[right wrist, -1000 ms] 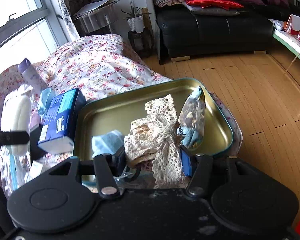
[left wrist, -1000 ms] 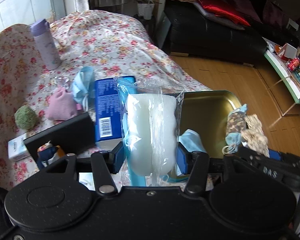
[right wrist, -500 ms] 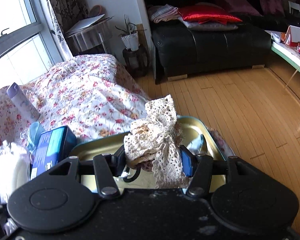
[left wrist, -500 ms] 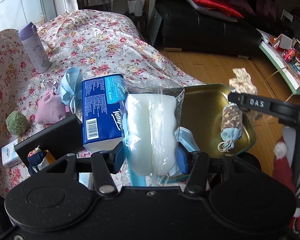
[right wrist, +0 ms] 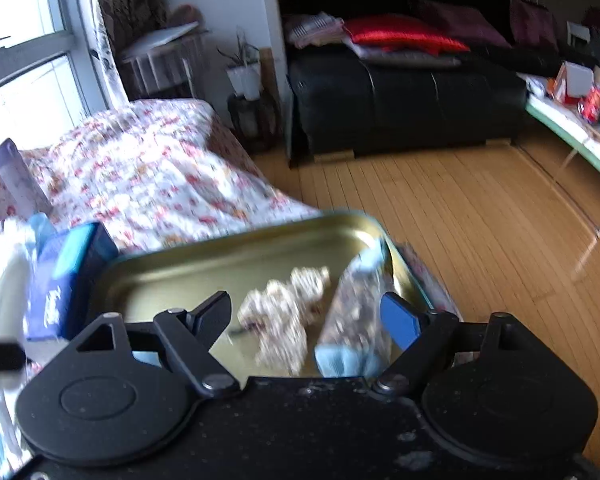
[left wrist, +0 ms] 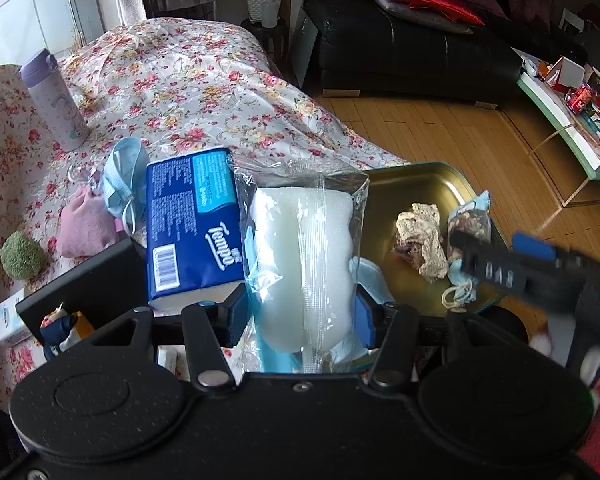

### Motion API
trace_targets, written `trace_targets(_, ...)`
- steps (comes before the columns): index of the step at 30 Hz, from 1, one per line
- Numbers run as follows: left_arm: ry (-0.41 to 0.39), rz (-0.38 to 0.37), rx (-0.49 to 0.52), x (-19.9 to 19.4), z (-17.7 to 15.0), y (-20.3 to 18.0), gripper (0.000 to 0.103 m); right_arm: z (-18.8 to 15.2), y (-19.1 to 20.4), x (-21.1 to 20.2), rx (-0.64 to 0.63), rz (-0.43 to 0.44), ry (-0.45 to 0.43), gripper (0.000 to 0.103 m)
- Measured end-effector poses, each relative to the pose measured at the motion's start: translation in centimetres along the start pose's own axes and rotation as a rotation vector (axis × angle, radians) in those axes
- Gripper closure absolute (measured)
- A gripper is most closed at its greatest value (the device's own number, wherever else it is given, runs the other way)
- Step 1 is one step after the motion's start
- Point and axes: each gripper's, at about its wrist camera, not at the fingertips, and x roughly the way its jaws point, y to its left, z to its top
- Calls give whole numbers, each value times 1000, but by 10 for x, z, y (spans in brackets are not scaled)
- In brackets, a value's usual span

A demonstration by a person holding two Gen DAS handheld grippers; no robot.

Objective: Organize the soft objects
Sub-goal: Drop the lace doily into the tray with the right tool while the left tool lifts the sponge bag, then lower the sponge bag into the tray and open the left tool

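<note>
White sponge in clear wrap sits pinched in left gripper; right gripper opening, empty.

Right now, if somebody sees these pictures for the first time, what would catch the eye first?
First, the white sponge in clear plastic wrap, clamped in the left gripper at the centre of its view. Beside it stands a blue tissue pack on the flowered cloth. To the right, the gold tray holds a lace pouch, lying below the right gripper as its jaws are opening.

Black speckled left gripper body, silver pivot screws, blue pads, right gripper alike
</note>
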Motion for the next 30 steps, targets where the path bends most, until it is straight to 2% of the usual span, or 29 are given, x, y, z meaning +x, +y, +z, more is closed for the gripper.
trace_targets(9,-60,9,30,14,29,-16,50,-38,-11,-2,52,-23,59,21)
trace_targets(11,-79,18,52,17,35,-20,42,-42,-10,-3,54,-14,71,21)
trace_targets(12,-91,25,52,18,36,-21,33,-42,-9,-4,54,-10,75,21)
trace_targets(13,-102,31,49,19,37,-22,28,-43,-8,-5,55,-7,77,21)
trace_targets(30,-45,73,2,22,4,2,28,-48,6,-19,54,18,111,21)
